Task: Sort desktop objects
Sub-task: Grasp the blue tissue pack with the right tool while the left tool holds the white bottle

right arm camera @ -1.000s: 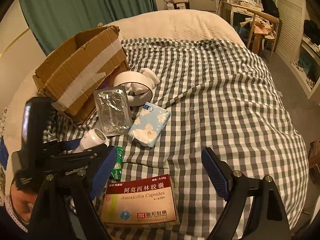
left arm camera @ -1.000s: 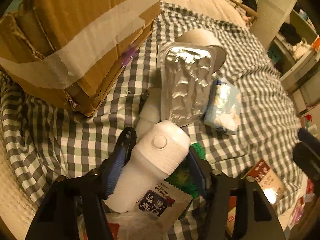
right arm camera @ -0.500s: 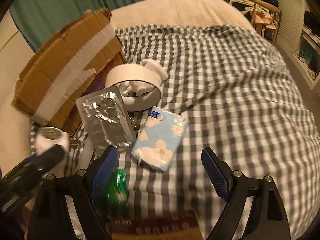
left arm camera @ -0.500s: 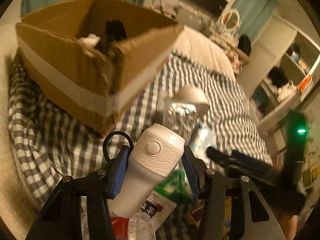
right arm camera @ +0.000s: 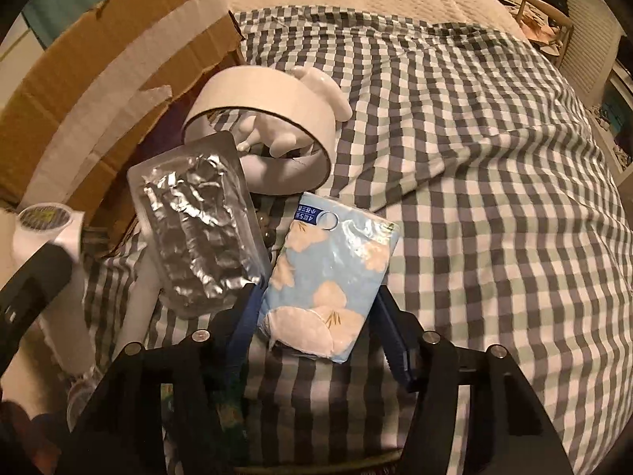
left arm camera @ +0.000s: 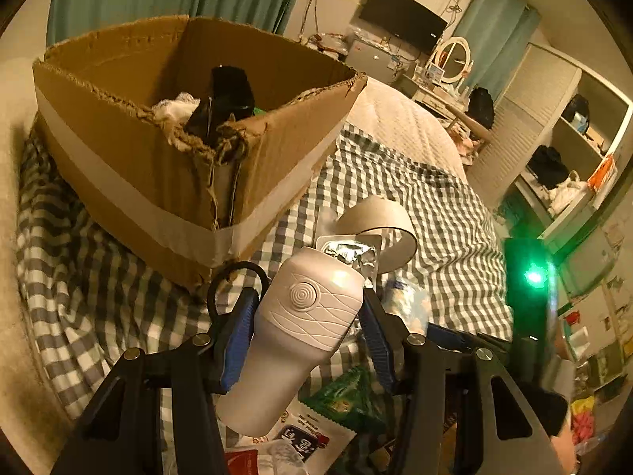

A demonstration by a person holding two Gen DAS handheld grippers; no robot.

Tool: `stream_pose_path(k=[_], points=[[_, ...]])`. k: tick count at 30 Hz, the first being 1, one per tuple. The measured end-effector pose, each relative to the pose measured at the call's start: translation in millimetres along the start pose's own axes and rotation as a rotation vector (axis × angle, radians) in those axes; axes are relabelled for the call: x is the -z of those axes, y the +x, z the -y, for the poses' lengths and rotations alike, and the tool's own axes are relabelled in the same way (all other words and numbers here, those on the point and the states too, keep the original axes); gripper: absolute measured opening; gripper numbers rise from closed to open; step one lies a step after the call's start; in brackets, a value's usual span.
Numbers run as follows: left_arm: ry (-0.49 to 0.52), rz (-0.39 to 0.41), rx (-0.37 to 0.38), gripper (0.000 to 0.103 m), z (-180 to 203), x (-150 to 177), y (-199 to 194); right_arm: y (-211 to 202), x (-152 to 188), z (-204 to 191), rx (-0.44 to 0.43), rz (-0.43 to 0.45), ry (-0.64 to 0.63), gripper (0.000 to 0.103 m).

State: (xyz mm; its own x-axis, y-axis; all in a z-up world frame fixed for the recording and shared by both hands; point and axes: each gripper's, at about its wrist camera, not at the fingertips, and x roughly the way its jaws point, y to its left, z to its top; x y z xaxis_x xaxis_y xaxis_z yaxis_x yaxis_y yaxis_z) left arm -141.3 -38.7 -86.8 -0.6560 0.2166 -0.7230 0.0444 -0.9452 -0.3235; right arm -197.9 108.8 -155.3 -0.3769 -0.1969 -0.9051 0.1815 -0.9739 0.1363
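My left tongs (left arm camera: 304, 328) clamp a white bottle (left arm camera: 292, 340) with an embossed swirl cap, raised before the cardboard box (left arm camera: 158, 182). My right tongs (right arm camera: 316, 324) straddle a pale blue tissue pack (right arm camera: 328, 277) on the checked cloth (right arm camera: 494, 198); I cannot tell if they grip it.

both wrist views near, share box (left arm camera: 166, 182)

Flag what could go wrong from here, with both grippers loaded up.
The left gripper holds the smooth white bottle tilted near its top; it may slip before reaching the cardboard box. The right gripper pinches the soft tissue pack beside the foil blister pack, which could get dragged along.
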Motion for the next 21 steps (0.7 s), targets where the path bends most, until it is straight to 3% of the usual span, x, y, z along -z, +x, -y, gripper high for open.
stream_pose_path(k=[6, 12, 21], points=[[0.011, 0.01, 0.003, 0.053, 3, 1, -4, -42, 17, 4, 0.012, 0.048, -0.039, 0.052], [-0.044, -0.041, 0.007, 0.053, -3, 2, -1, -77, 36, 0, 0.038, 0.086, -0.08, 0.049], [0.027, -0.023, -0.007, 0.054, 14, 9, -20, -129, 52, 7, 0.013, 0.164, -0.042, 0.048]])
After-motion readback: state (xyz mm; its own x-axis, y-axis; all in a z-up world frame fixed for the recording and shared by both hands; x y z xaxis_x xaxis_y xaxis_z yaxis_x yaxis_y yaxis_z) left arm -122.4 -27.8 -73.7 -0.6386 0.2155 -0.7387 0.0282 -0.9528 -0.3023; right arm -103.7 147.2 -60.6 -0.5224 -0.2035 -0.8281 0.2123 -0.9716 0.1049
